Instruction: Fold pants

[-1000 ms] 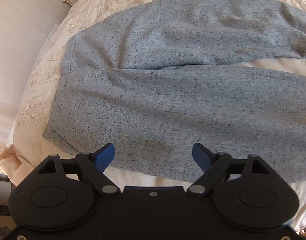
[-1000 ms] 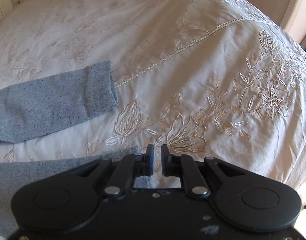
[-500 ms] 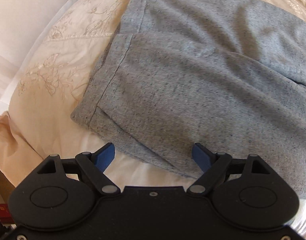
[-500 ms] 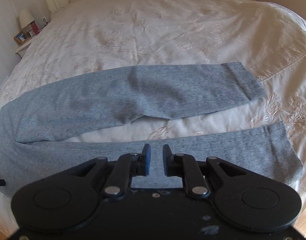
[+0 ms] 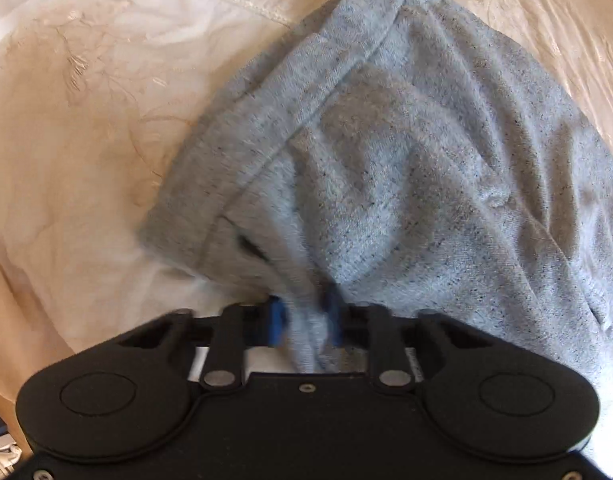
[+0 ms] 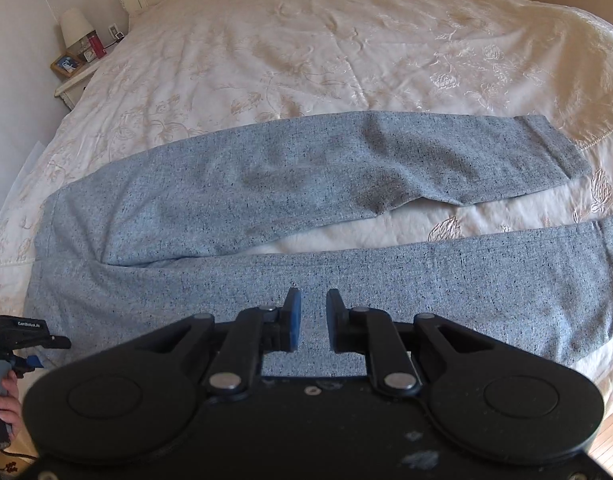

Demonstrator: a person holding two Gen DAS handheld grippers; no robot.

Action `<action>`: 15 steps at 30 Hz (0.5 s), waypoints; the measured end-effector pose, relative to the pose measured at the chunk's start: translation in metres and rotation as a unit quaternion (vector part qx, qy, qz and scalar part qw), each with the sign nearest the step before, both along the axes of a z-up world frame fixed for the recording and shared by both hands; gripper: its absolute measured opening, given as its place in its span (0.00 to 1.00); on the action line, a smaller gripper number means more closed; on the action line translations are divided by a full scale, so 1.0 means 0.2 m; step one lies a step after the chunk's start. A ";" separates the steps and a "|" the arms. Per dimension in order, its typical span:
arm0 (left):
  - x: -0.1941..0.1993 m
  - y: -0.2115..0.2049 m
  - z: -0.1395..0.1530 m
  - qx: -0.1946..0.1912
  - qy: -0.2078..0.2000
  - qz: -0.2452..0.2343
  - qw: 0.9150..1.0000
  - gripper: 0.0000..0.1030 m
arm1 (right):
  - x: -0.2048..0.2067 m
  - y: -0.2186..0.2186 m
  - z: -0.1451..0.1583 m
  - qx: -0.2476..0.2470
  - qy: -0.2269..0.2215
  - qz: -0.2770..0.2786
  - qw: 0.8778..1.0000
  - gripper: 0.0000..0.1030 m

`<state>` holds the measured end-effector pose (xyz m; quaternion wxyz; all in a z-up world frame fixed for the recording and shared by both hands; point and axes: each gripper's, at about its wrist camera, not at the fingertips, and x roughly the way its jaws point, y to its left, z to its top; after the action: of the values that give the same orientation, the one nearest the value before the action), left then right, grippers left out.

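The grey pants (image 6: 266, 216) lie spread flat on the cream embroidered bedspread (image 6: 326, 52), their long axis running across the bed from side to side in the right wrist view: the waistband sits at the left edge of the bed and both leg cuffs point to the right. The farther leg angles slightly away from the nearer one, so a wedge of bedspread shows between them toward the cuffs, while the two legs meet near the waist. The left gripper (image 5: 306, 320) points steeply down at the waistband corner nearest the camera, and its jaws are closing with a bunched fold of the grey cloth between the blue pads (image 5: 277, 320); the fabric rises up into the pinch and pulls into creases around it. In the right wrist view this same gripper shows at the far left, held in a hand (image 6: 4, 400) at the bed's edge. The right gripper (image 6: 313, 318) hovers above the middle of the nearer leg, tilted downward, its pads a narrow gap apart with nothing between them. A bedside table (image 6: 72, 82) with a lamp (image 6: 75, 26) stands beside the headboard.
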<state>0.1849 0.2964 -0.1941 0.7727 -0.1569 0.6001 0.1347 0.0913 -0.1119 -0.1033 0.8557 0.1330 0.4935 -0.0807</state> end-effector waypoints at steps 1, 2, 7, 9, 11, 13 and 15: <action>-0.01 0.00 0.03 0.002 0.000 0.006 1.000 0.16 | 0.00 0.01 0.00 -0.002 0.002 0.000 1.000 0.15; -0.04 0.01 0.06 0.004 0.000 0.017 1.000 0.16 | 0.00 0.02 -0.01 -0.007 0.005 -0.001 1.000 0.15; -0.13 0.07 0.09 0.032 0.018 0.032 0.999 0.18 | 0.02 0.04 -0.05 -0.009 0.018 -0.014 1.000 0.15; -0.07 0.07 0.07 0.052 0.024 -0.008 0.998 0.24 | 0.05 0.05 -0.07 -0.012 0.020 -0.007 1.000 0.15; -0.05 0.05 0.08 0.065 0.030 -0.028 0.997 0.30 | 0.08 0.07 -0.09 -0.013 0.024 0.002 1.000 0.16; -0.05 0.04 0.14 0.074 0.022 -0.029 0.997 0.35 | 0.12 0.08 -0.11 -0.015 0.029 0.010 0.999 0.16; -0.13 0.03 0.22 0.114 0.016 -0.018 0.993 0.48 | 0.14 0.07 -0.12 -0.016 0.028 0.011 0.999 0.19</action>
<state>0.1586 0.3025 -0.1502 0.7781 -0.0547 0.5957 0.1914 0.1193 -0.0981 -0.1278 0.8442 0.1120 0.5176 -0.0828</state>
